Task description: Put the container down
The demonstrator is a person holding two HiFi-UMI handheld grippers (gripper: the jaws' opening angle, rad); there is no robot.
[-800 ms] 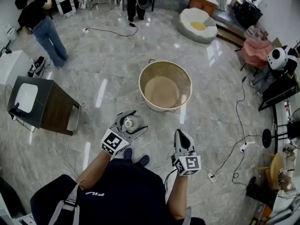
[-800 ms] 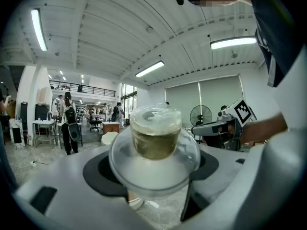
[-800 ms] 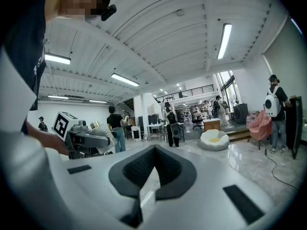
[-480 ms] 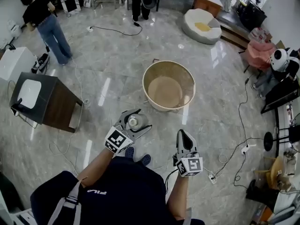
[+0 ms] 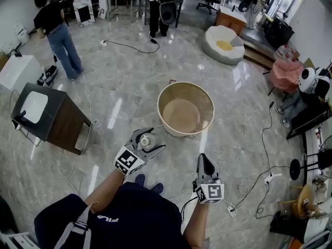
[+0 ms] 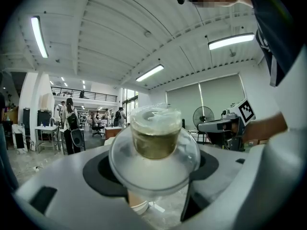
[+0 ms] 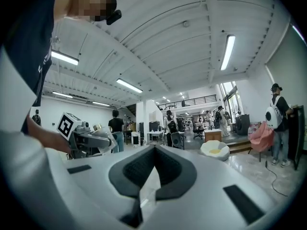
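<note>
Clear plastic container (image 6: pixel 154 150) is hanging in the left gripper (image 5: pixel 148 140), above the floor.

Nearest to the body, the right gripper (image 5: pixel 203 160) is waiting with its jaws pressed together on nothing. A little ahead, the left gripper is clasping the round lidded container with its jaws spread wide, the dark pads on both sides of its bulging wall, and something brownish is sitting inside. The container is not touching the grey marble floor (image 5: pixel 116 105); it is hanging just before the big beige tub (image 5: pixel 160 104). To do the step well, I think the person is needing to lower it slowly and level, so the contents are not tipping. The jaws should open only when the bottom is resting flat, either on the floor or inside the tub.
</note>
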